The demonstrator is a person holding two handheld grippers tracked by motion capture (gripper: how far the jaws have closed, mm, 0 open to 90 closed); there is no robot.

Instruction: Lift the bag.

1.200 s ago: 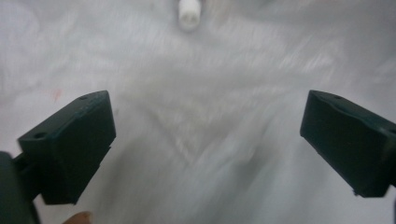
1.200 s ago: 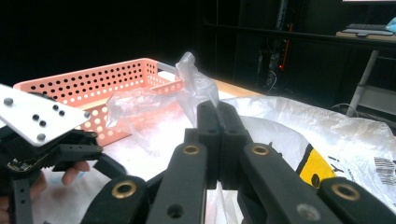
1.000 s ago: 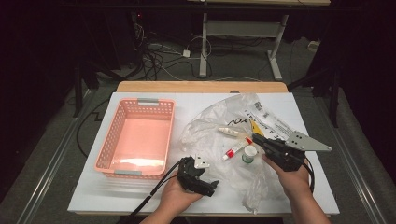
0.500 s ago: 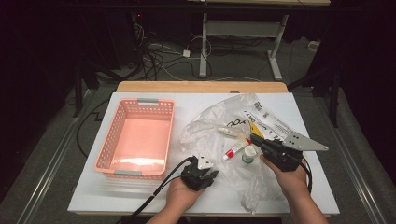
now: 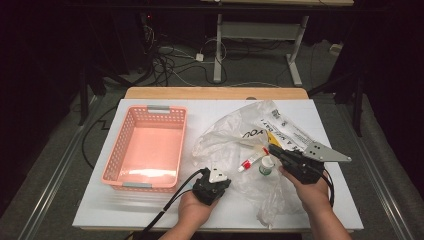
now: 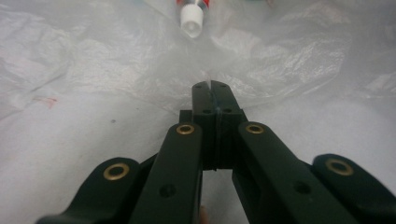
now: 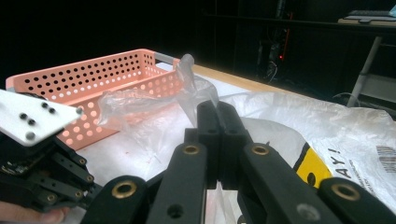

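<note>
A crumpled clear plastic bag (image 5: 235, 142) lies right of centre on the white table. My left gripper (image 5: 220, 176) sits at the bag's near-left edge. Its jaws have just been closing, and in the left gripper view they stand together (image 6: 211, 84) with a thin fold of the bag's film (image 6: 208, 75) pinched at the tips. My right gripper (image 5: 272, 148) is shut on the bag's right side, and a twist of film (image 7: 187, 77) rises from its tips (image 7: 217, 106). Inside the bag lie a red and white tube (image 5: 250, 161) and a small white bottle (image 5: 266, 166).
An empty pink perforated basket (image 5: 150, 150) stands on the left half of the table (image 5: 125, 210). Printed packaging (image 5: 280, 131) lies under the bag at the back right. The tube's white cap (image 6: 191, 23) is just beyond the left gripper's tips.
The left gripper's jaws have gone from wide open to shut at the bag's edge. Both hands have stayed where they were, and the right gripper is unchanged.
</note>
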